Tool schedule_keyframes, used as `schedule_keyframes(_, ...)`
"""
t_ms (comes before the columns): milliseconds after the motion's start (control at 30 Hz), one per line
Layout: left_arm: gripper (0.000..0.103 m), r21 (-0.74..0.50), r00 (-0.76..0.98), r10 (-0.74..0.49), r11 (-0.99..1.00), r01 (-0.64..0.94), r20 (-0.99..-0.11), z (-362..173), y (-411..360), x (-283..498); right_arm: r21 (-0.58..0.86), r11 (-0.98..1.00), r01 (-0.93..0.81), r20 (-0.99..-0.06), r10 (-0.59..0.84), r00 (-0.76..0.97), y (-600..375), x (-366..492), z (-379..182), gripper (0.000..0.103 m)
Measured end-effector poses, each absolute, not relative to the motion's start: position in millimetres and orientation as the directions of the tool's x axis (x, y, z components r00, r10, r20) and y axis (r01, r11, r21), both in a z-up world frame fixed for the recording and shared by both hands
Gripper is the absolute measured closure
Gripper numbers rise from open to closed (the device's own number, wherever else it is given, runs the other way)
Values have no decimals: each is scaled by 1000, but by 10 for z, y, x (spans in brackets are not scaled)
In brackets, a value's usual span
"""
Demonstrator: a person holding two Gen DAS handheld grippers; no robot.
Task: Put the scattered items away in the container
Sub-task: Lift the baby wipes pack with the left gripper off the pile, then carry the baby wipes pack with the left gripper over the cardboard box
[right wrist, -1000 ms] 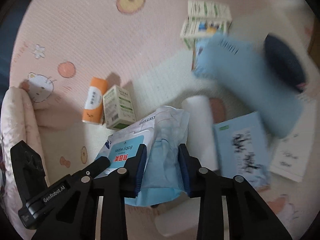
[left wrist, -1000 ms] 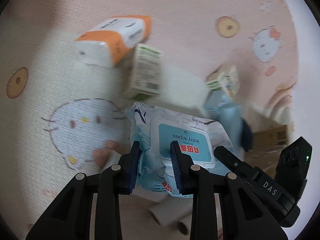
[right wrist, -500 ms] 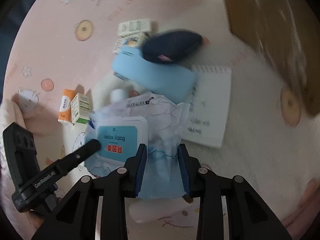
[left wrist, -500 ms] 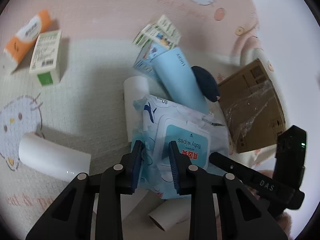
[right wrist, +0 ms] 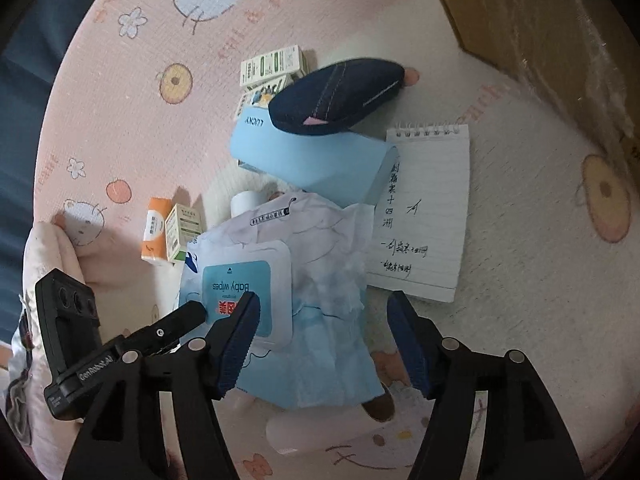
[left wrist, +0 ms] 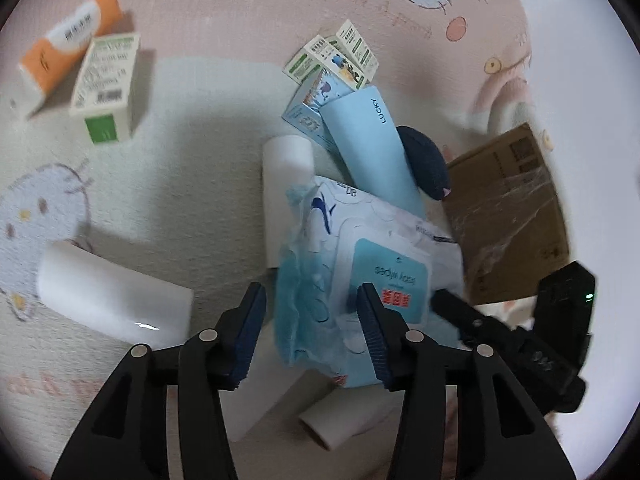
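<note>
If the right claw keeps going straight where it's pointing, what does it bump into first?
Most likely the baby wipes pack, lying between and just ahead of the right claw, whose jaws are opening. Depth is hard to judge; beyond it come the light blue case and the notepad.

The wipes pack (right wrist: pixel 276 280) lies across some rolls (left wrist: pixel 286 184) on the mat (right wrist: pixel 520 280), with the notepad (right wrist: pixel 424 216) just to its right. Beyond it a pouch (right wrist: pixel 336 96) rests on a folder (right wrist: pixel 304 160), and the cardboard box (right wrist: pixel 540 20) stands behind the notepad.
</note>
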State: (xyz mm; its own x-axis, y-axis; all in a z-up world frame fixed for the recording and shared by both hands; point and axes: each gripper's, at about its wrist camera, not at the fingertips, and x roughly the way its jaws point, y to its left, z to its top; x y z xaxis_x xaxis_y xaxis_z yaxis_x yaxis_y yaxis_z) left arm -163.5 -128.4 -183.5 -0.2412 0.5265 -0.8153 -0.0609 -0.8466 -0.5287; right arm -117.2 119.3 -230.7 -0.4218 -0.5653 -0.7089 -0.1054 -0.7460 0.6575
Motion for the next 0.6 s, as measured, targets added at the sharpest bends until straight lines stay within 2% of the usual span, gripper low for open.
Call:
schedule_keyframes(100,52,-543,-241,540,-838,-59,-806,-1853,-1231,-1678,675,-729,-112,-699,-585,-411,1171,-1205,-2359,39)
schedule_keyframes(233,54,-501,-249,509,-859,-100,-824,-1797,-1077,-1726,719,-679,-148,-667,-616,-419,1179,-1228,-2415,48)
schedule_keyframes(400,61,-454,-246,473,-881,-134,-846,-1700,-990,-1766,667,-735,-122,-702,-565,-435,1127,-1232,-2244,55)
schedule_keyframes(600,63,-457,-270,474,-880,-128,-838,-1376,-929,-1780,605,-793,-73,-723,-508,-469,1142,-1197,-1797,62)
